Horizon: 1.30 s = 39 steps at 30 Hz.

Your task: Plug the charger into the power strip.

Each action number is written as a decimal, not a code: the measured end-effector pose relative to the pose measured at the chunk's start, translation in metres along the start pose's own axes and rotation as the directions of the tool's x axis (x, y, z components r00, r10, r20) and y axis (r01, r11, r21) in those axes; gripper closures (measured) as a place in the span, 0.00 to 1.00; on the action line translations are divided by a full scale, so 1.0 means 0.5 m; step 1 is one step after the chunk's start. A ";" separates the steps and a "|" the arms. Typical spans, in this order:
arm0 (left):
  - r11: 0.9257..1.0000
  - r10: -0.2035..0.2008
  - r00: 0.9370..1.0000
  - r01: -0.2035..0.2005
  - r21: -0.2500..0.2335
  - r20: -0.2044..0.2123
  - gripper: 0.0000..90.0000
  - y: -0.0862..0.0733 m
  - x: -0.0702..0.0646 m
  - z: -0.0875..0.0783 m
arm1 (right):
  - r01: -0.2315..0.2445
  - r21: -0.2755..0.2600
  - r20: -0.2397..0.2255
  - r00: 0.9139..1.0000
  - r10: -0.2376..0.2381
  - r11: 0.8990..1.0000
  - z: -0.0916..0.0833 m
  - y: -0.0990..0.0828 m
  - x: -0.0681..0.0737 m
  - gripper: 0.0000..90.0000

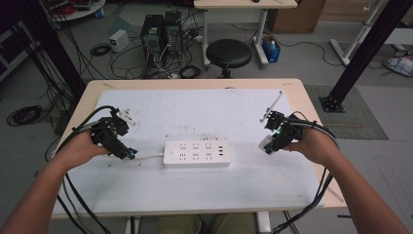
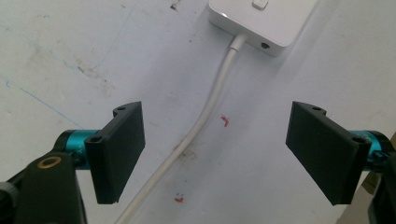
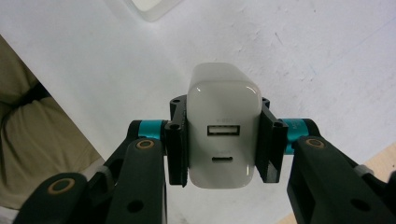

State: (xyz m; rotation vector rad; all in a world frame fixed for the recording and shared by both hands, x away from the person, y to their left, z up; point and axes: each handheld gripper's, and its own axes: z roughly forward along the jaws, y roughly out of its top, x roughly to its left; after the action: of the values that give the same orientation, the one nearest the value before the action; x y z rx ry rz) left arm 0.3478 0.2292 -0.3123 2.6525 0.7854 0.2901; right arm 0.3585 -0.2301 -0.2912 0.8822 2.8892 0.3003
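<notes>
A white power strip lies flat in the middle of the white mat, its white cable running off its left end. My left gripper hovers low over that cable, left of the strip, jaws open with the cable passing between them untouched. The strip's end shows at the top of the left gripper view. My right gripper is to the right of the strip, shut on a white USB charger. The charger's two ports face the camera in the right gripper view.
A small white plug part lies on the mat behind my left hand. A thin white rod rests at the mat's far right. Beyond the table stand a black stool, computer towers and tangled floor cables.
</notes>
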 end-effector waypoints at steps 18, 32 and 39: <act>1.000 -0.007 0.999 0.007 0.007 -0.048 0.22 -0.019 0.018 0.018 | 0.049 -0.068 -0.025 0.998 -0.051 0.996 0.029 0.104 0.007 0.69; 1.000 -0.005 1.000 0.004 -0.010 -0.028 0.22 -0.043 0.019 0.049 | 0.242 -0.020 -0.028 0.970 -0.243 0.970 0.083 0.244 0.058 0.69; 1.000 -0.017 1.000 0.017 -0.022 -0.024 0.22 -0.055 0.019 0.057 | 0.340 0.006 -0.034 0.940 -0.339 0.941 0.120 0.283 0.083 0.69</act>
State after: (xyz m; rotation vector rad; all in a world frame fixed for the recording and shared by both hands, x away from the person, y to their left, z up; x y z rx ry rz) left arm 0.3505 0.2481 -0.3482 2.6253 0.8072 0.3253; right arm 0.4102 -0.0823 -0.3206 0.3672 3.0034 0.2653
